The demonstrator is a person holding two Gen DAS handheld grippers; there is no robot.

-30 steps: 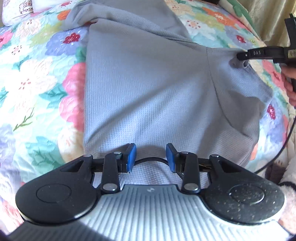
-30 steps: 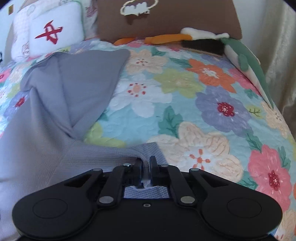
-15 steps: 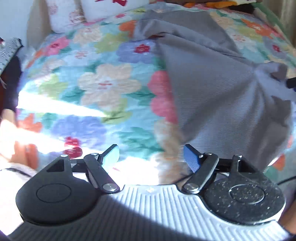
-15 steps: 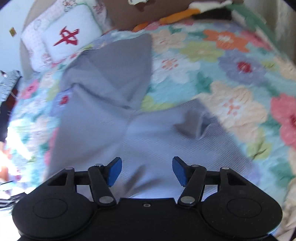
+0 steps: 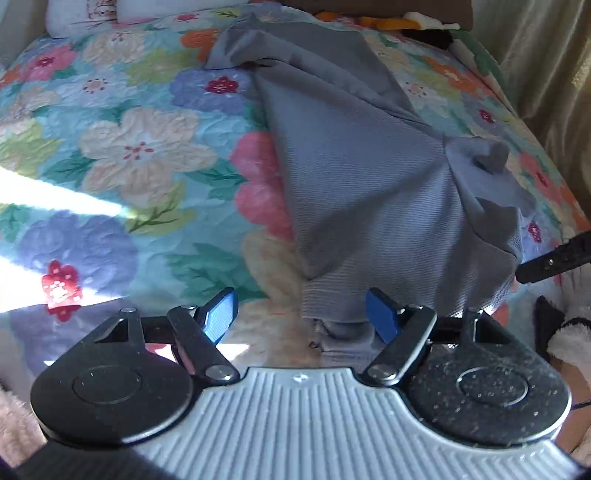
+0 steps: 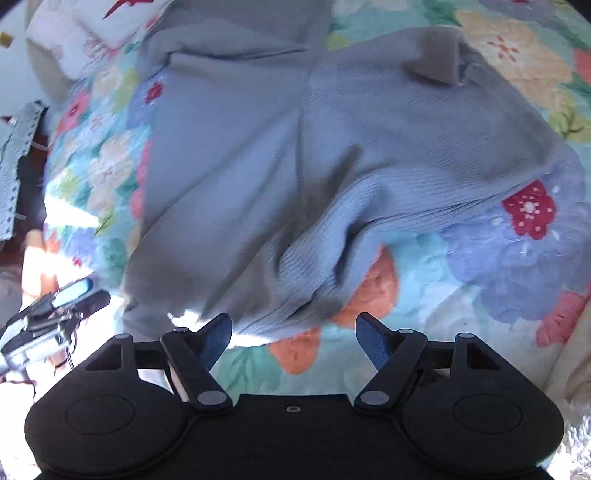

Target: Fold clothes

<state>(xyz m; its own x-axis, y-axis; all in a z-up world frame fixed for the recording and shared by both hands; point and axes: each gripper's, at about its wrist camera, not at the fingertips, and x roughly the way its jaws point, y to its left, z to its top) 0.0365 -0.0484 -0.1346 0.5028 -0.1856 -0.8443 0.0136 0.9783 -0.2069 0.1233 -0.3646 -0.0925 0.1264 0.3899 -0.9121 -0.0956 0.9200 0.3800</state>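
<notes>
A grey knit garment (image 5: 369, 177) lies partly folded on a floral bedspread (image 5: 129, 147). It also shows in the right wrist view (image 6: 258, 155), with a rumpled hem near the front. My left gripper (image 5: 303, 314) is open and empty, just in front of the garment's near left corner. My right gripper (image 6: 293, 332) is open and empty, just short of the rumpled hem. The left gripper shows at the left edge of the right wrist view (image 6: 70, 291). A part of the right gripper shows at the right edge of the left wrist view (image 5: 554, 258).
White pillows (image 5: 85, 14) and a brown cushion (image 5: 369, 7) lie at the head of the bed. A beige curtain (image 5: 546, 55) hangs on the right. A bright band of sunlight (image 5: 55, 203) crosses the bedspread on the left.
One second ago my right gripper was shut on the garment's edge; it has let go and drawn back. My left gripper has opened wider and pulled back to the garment's near left corner.
</notes>
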